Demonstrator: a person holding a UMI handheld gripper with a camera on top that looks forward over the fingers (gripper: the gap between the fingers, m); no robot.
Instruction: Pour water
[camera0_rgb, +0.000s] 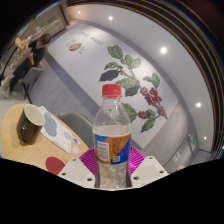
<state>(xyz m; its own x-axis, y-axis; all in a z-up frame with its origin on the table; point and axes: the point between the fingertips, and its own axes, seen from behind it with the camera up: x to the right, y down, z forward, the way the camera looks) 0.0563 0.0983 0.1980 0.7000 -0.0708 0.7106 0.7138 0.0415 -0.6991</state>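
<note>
A round wooden table carries the scene, sitting at about nine o'clock from the gripper, inside a white-walled room with small ceiling lights. Nearest of all, the two fingers rise at six o'clock, their magenta pads pressed against either side of a clear plastic water bottle; the jaws are narrowed onto it and grip its lower body. The bottle stands upright between them, red-capped, with a blue and orange label around its middle. Beyond the fingers, toward nine o'clock, a dark mug rests on the table, a white sheet or box just beside it on the bottle's side and a red disc nearer the fingers. Farther off, at one o'clock, a large mural of leaves and red berries covers the wall. Farthest, at eleven o'clock, a person is near the far wall.
</note>
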